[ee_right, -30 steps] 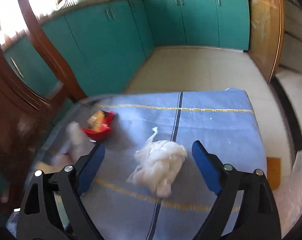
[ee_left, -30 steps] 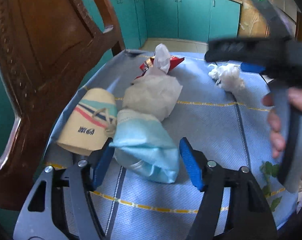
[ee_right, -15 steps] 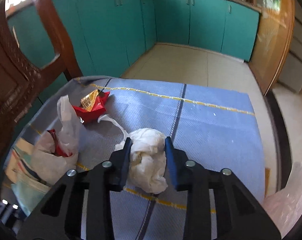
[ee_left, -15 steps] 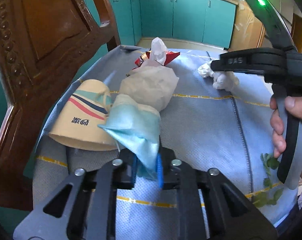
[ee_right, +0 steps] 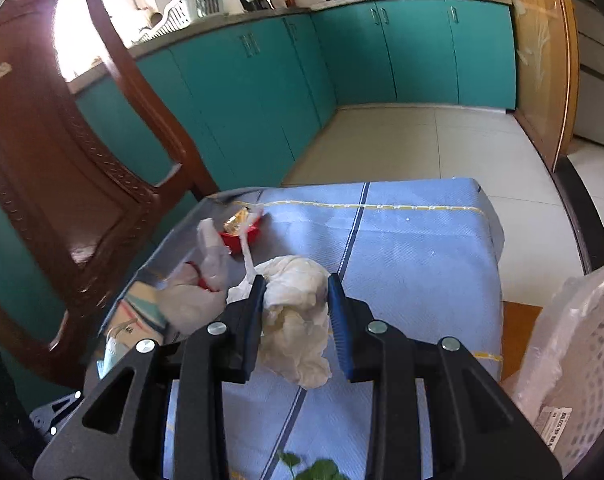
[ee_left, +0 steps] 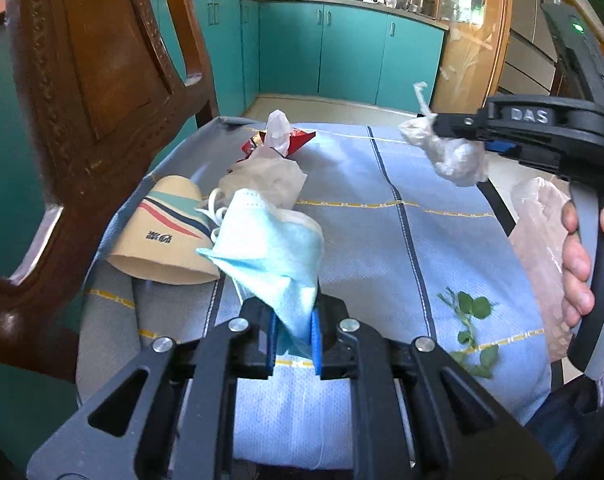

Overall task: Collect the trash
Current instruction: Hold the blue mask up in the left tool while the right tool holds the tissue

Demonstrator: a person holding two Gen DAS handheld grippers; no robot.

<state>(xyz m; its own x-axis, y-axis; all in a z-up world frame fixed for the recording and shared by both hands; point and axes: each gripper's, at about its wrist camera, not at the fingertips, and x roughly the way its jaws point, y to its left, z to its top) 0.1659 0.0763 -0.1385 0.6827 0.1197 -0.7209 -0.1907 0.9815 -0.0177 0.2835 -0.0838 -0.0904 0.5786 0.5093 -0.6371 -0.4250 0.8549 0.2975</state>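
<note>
Left gripper [ee_left: 294, 336] jaws clench the blue face mask [ee_left: 270, 248], lifted ahead of them; right gripper [ee_right: 296, 320] jaws grasp the tissue wad [ee_right: 298, 300]; the lined bin [ee_right: 574, 336] lies right of those jaws, nearer the right hand [ee_left: 582, 256].

left tool [ee_left: 294, 336]: black frame | blue pads | silver screws | right tool [ee_right: 298, 320]: same

table [ee_left: 454, 240] — blue cloth | on it: paper cup [ee_left: 164, 232], red wrapper [ee_left: 298, 140], green sprig [ee_left: 472, 320]
</note>
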